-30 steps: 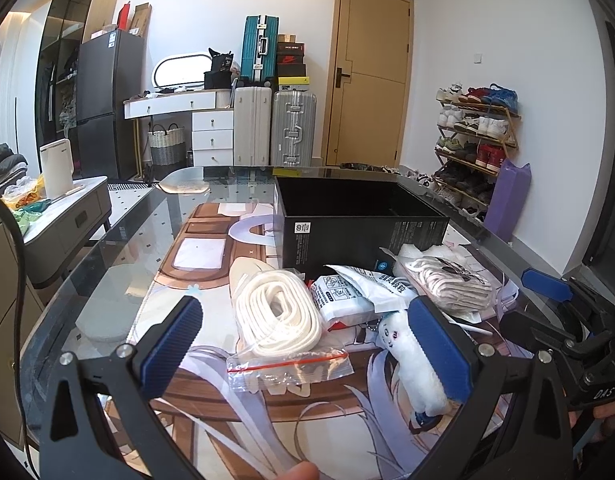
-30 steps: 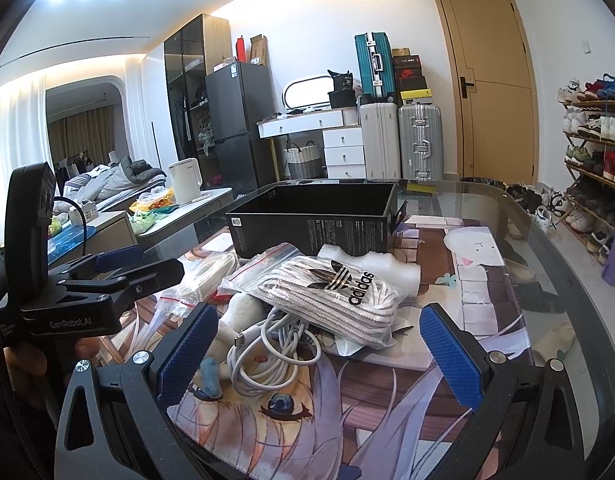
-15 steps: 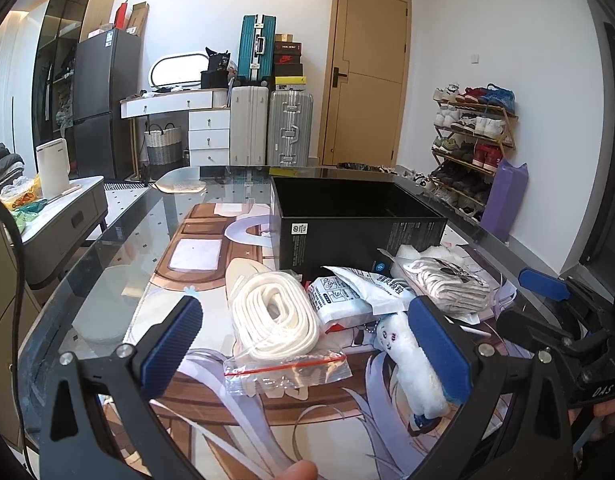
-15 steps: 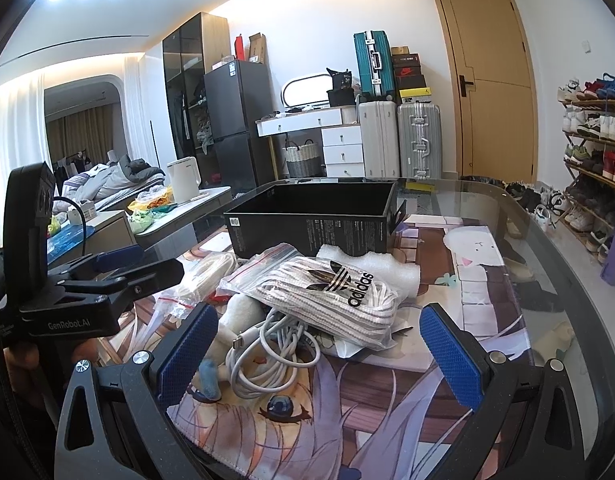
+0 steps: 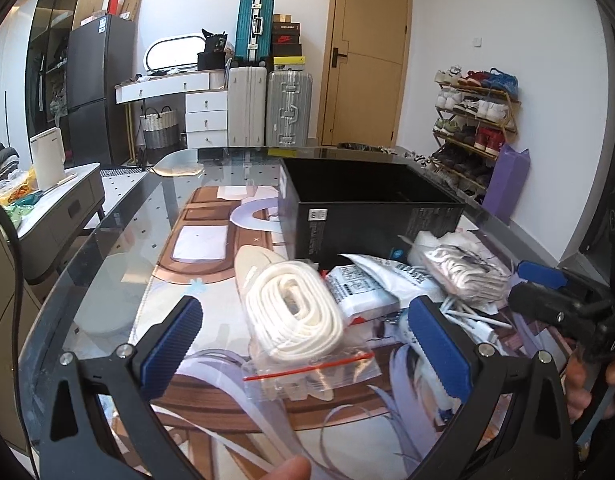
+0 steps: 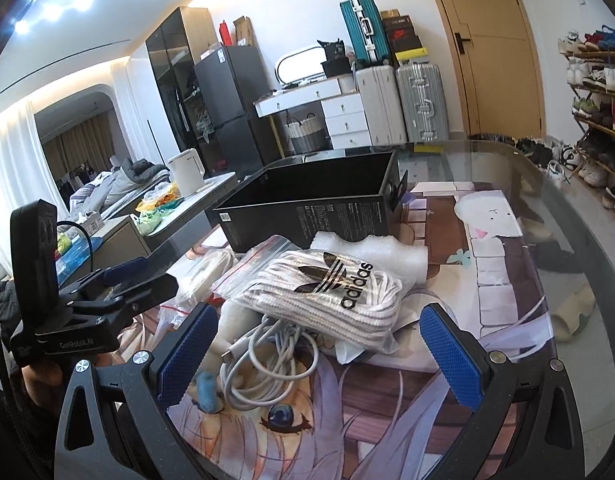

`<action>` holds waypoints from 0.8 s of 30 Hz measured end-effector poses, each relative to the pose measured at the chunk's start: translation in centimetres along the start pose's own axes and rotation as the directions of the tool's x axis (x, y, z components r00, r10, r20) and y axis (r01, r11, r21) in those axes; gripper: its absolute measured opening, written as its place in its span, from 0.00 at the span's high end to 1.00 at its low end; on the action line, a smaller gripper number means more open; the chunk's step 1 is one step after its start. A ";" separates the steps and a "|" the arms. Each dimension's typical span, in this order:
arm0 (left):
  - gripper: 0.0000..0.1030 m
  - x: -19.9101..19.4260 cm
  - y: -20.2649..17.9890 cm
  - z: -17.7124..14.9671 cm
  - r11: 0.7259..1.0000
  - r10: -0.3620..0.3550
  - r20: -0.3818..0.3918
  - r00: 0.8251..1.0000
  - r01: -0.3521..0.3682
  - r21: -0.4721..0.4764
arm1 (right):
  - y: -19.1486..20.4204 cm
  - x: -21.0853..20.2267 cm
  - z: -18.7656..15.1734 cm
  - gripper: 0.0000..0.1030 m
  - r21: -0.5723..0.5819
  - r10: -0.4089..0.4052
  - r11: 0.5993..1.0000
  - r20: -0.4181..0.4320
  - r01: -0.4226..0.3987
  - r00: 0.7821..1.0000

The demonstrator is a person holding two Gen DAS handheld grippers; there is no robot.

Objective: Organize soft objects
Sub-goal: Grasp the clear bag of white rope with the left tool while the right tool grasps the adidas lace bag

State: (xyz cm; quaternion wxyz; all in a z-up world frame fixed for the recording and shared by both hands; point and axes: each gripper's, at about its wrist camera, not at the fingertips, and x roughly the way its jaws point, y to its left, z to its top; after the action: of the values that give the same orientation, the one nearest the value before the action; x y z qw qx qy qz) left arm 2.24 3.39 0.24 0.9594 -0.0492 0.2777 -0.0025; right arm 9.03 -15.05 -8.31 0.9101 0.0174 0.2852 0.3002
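A clear zip bag of coiled white rope (image 5: 295,312) lies on the printed mat between the fingers of my open left gripper (image 5: 307,344), untouched. Behind it sit a white printed packet (image 5: 367,288) and an open black box (image 5: 371,204). In the right wrist view, my open right gripper (image 6: 315,344) hovers over a tangle of white cables (image 6: 263,356) and a bagged bundle of adidas socks (image 6: 327,300), with white foam wrap (image 6: 371,252) behind them. The black box (image 6: 311,208) stands farther back. A white plush with a blue part (image 6: 207,392) lies by the right gripper's left finger.
The glass table (image 5: 119,232) carries a printed anime mat (image 6: 495,280). A low cabinet with a white kettle (image 5: 47,164) stands to the left. Suitcases (image 5: 267,108), a door and a shoe rack (image 5: 475,120) line the far walls. Each gripper shows in the other's view.
Both grippers have held nearly still; the left wrist view shifted slightly toward the rope bag. Nothing was grasped or moved.
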 end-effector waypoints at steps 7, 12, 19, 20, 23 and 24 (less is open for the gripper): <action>0.00 1.3 1.2 -0.2 0.999 0.024 -0.065 0.998 -0.025 -0.025 | -0.3 0.7 0.9 0.00 -0.025 -0.020 0.999 -0.018 0.020 1.000; 0.00 2.9 1.8 -0.3 0.999 0.014 -0.126 0.992 -0.021 -0.050 | -0.7 0.9 1.1 0.00 -0.031 -0.032 0.999 -0.023 0.031 0.999; 0.01 4.1 2.0 -0.1 0.996 0.011 -0.188 0.982 -0.026 -0.080 | -0.4 1.6 1.3 0.00 -0.052 -0.033 0.998 -0.062 0.030 0.998; 0.03 4.1 2.0 -0.2 0.996 0.008 -0.192 0.981 -0.024 -0.081 | -0.4 1.7 1.3 0.00 -0.049 -0.027 0.999 -0.070 0.023 0.997; 0.18 4.5 1.9 -0.4 0.997 -0.003 -0.217 0.976 -0.014 -0.075 | -0.3 2.3 1.6 0.00 -0.043 0.007 0.999 -0.106 -0.012 0.994; 0.23 4.7 1.8 -0.6 0.997 -0.008 -0.230 0.973 -0.010 -0.078 | -0.2 2.5 1.6 0.00 -0.047 0.010 0.999 -0.115 -0.016 0.993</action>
State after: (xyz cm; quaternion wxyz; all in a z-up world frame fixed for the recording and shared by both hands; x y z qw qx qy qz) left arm 5.85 5.02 -2.91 0.9182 -0.0859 0.3868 0.0033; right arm 11.63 -13.63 -8.30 0.8905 -0.0198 0.3294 0.3133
